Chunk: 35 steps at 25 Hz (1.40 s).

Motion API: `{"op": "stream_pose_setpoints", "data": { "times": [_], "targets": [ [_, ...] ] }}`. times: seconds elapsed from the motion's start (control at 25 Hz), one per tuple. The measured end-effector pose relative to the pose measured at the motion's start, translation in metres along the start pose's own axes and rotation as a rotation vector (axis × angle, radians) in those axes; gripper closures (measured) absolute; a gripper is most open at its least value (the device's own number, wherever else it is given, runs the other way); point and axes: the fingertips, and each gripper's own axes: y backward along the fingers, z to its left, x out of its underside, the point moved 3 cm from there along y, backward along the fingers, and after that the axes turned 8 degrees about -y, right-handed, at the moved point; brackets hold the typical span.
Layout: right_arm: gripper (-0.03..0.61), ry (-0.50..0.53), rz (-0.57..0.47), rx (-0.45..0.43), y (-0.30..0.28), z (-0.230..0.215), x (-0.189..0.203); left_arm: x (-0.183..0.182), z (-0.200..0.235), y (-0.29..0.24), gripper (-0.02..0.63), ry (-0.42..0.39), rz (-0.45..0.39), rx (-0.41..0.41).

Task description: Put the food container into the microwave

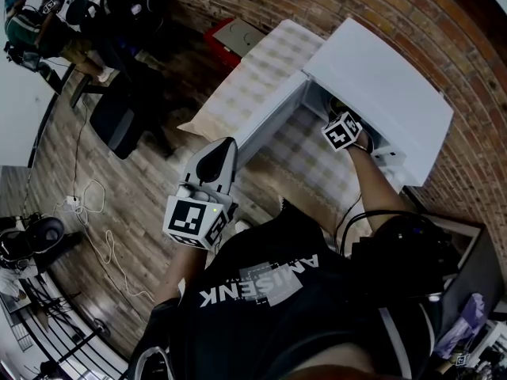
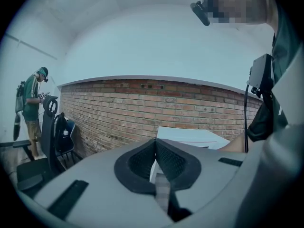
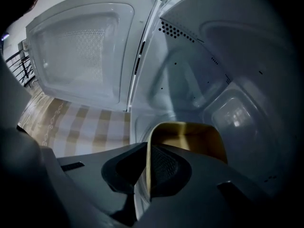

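placement is in hand: the right gripper, clamped on the wall of the food container, holds it inside the microwave near the worktop's right edge. the left gripper hangs pinched together, empty. the next move probably calls for setting the container down, letting go and backing out.

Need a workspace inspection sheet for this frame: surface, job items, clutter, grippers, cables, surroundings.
Surface: checked tablecloth on the table, carrying the microwave.
Job's things: white microwave, door swung open; yellow food container inside the cavity.
Clutter: red-edged box by the wall.
Grippers: right gripper inside the microwave, jaws clamped on the container's wall; left gripper held away from it, jaws together, empty.
Cables: white cable looped on the floor; black cable by the right arm.
Surroundings: brick wall, office chair, another person standing far off.
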Motion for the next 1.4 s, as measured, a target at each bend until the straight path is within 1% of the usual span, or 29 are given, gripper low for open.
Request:
{"op": "stream_pose_setpoints", "data": {
  "times": [0.2,0.36,0.4,0.48,0.56,0.76,0.92,1.04,1.24,1.32,1.4],
  "targets": [
    [0.531,0.01,-0.014,0.032,-0.001,-0.002,-0.003,0.001,-0.001,0.006,0.601,-0.005,-0.001,-0.002],
    [0.528,0.014,-0.004,0.051,0.0,-0.007,-0.001,-0.001,0.001,0.011,0.601,-0.008,0.001,0.0],
    [0.5,0.015,-0.004,0.053,0.0,-0.007,0.0,-0.001,0.001,0.012,0.601,-0.011,0.001,0.001],
    [0.402,0.021,-0.003,0.06,0.0,-0.005,0.001,0.0,0.002,0.015,0.601,-0.016,0.002,0.003],
    [0.393,0.026,-0.001,0.071,0.001,-0.001,0.004,0.001,0.004,0.018,0.601,-0.015,0.004,0.006],
    [0.385,0.042,-0.018,0.096,0.021,0.01,-0.002,0.001,0.006,0.03,0.601,-0.01,-0.005,0.02],
    [0.385,0.033,-0.066,0.082,0.047,0.032,-0.01,0.0,0.005,0.043,0.601,-0.012,-0.024,0.037],
    [0.385,0.006,-0.1,0.082,0.074,0.046,-0.015,-0.004,0.005,0.052,0.601,-0.012,-0.05,0.062],
    [0.385,-0.057,-0.171,0.057,0.122,0.082,-0.02,-0.006,0.002,0.078,0.601,-0.016,-0.086,0.097],
    [0.387,-0.087,-0.209,0.07,0.146,0.091,-0.021,-0.005,0.002,0.087,0.601,-0.015,-0.101,0.114],
    [0.403,-0.103,-0.254,0.096,0.175,0.099,-0.027,-0.005,0.003,0.099,0.601,-0.016,-0.115,0.13]
  ]
}}
